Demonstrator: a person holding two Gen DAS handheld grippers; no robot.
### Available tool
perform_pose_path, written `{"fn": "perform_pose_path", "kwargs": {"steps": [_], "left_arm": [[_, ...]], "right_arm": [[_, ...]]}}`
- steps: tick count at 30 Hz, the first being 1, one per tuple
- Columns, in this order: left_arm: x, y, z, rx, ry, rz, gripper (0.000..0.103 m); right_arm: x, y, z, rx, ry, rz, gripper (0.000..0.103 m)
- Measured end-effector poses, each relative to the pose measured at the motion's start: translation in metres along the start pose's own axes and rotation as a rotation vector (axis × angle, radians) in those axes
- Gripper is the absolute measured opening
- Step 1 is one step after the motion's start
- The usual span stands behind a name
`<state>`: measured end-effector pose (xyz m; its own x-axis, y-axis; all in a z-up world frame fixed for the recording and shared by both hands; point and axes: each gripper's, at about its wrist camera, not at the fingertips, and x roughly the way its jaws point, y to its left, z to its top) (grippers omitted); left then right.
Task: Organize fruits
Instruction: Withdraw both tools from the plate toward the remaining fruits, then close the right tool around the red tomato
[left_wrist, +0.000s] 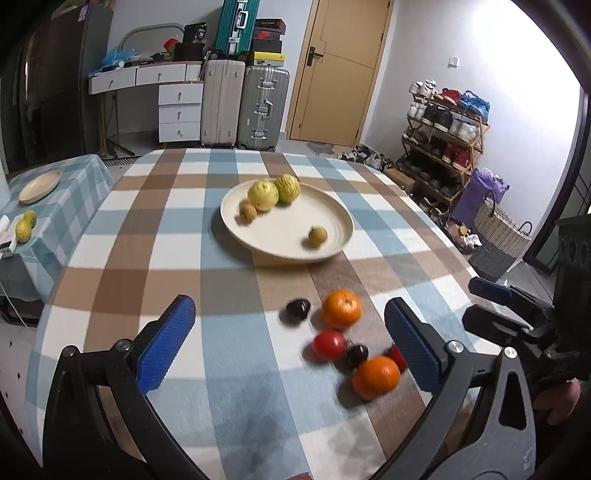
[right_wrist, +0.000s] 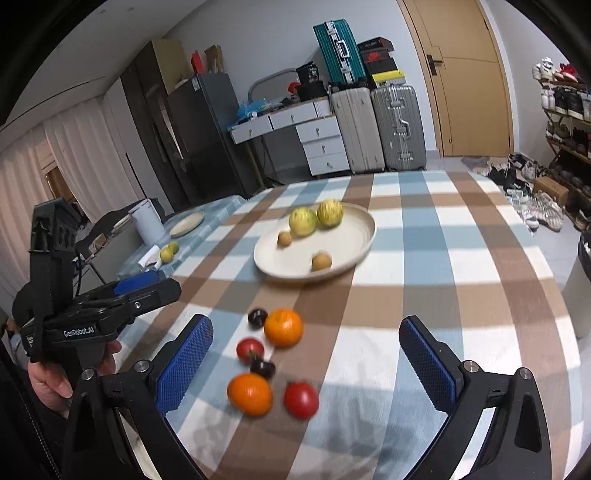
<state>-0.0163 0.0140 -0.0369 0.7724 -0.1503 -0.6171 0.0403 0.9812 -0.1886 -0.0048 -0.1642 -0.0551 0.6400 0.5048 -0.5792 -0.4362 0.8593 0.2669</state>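
My left gripper (left_wrist: 290, 343) hangs over the checked cloth (left_wrist: 147, 258) with its blue pads spread wide and nothing between them. My right gripper (right_wrist: 306, 365) is spread just as wide, also empty, with the loose fruit on the cloth ahead of and between its fingers. Farther out on the table sits a cream plate (left_wrist: 332, 206) with a shallow raised rim. On its far side two yellow-green guavas (left_wrist: 263, 195) touch each other, round and slightly bumpy, and a small tan longan (left_wrist: 247, 212) sits just beside them. A second longan (left_wrist: 317, 236) lies apart near the plate's near rim. Nearer to me, off the plate, is a cluster on the cloth: one orange (left_wrist: 341, 308) with a dimpled top, a dark glossy cherry (left_wrist: 298, 311) just to its left, a red tomato (left_wrist: 329, 344) below that, another dark cherry (left_wrist: 356, 355) touching it, and a second orange (left_wrist: 376, 377) closest to me. A second tomato (right_wrist: 301, 399) lies beside that orange; in the left view my finger hides most of it. The near fruit is a little blurred. On the side table to my left lie another plate (left_wrist: 40, 186) and two yellow fruits (left_wrist: 25, 226).
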Motion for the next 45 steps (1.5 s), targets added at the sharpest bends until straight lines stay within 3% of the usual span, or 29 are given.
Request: {"fn": "perform_pose_path", "kwargs": {"steps": [9, 25, 36, 42, 45], "left_arm": [[0.01, -0.008, -0.029, 0.025, 0.045, -0.011, 0.102], [0.035, 0.002, -0.058, 0.027, 0.111, -0.042, 0.102], [0.04, 0.005, -0.055, 0.015, 0.117, -0.06, 0.102], [0.043, 0.01, -0.051, -0.002, 0.125, -0.063, 0.102], [0.049, 0.015, -0.048, -0.016, 0.141, -0.068, 0.102]], "right_arm": [[0.006, 0.001, -0.028, 0.023, 0.048, 0.002, 0.103], [0.032, -0.018, -0.041, 0.117, 0.117, 0.056, 0.101], [0.048, -0.019, -0.05, 0.126, 0.162, 0.059, 0.053], [0.049, -0.019, -0.053, 0.124, 0.164, 0.102, 0.032], [0.051, -0.017, -0.054, 0.114, 0.172, 0.12, 0.029]]}}
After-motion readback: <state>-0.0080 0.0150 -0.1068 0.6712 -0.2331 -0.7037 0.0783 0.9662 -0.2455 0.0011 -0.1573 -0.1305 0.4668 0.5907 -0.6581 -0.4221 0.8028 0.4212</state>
